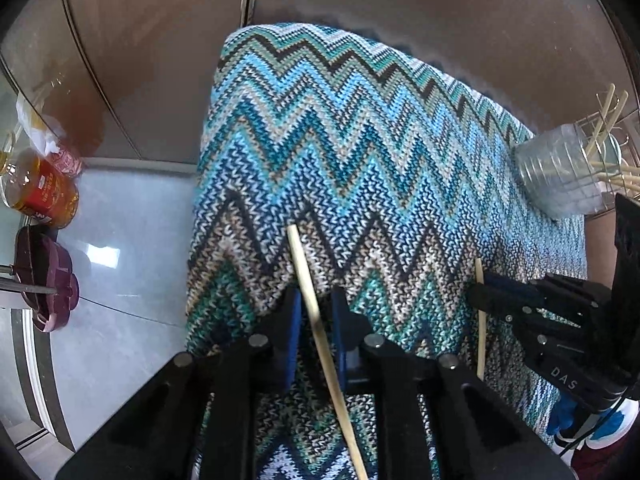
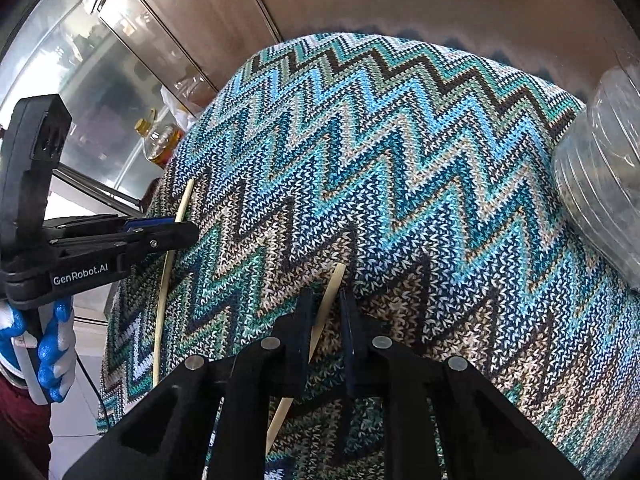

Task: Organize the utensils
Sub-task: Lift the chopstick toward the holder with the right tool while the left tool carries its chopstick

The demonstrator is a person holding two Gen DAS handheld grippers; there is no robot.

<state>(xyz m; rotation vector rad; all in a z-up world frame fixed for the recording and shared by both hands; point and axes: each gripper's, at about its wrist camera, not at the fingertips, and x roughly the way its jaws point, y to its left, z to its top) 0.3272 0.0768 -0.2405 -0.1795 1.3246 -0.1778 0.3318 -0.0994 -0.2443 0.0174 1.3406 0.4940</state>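
Two pale wooden chopsticks lie apart on a blue zigzag knitted cloth (image 1: 360,140) (image 2: 400,160). My left gripper (image 1: 316,296) (image 2: 188,232) points steeply down over the left chopstick (image 1: 304,268) (image 2: 162,304). Its jaws stand narrowly open, a thin gap on each side of the stick. My right gripper (image 2: 326,296) (image 1: 478,292) straddles the right chopstick (image 2: 334,284) (image 1: 482,332) the same way. Its jaws are close, and cloth shows between the stick and the right pad. Both sticks rest on the cloth. A hand in a blue and white glove (image 2: 56,344) holds the left gripper.
A clear ribbed plastic container (image 1: 560,172) (image 2: 600,168) sits at the cloth's right edge, with several more chopsticks (image 1: 604,120) sticking up beside it. An oil bottle (image 1: 36,192) (image 2: 160,144) and a purple dish (image 1: 44,276) stand on the pale counter to the left. Brown cabinet fronts rise behind.
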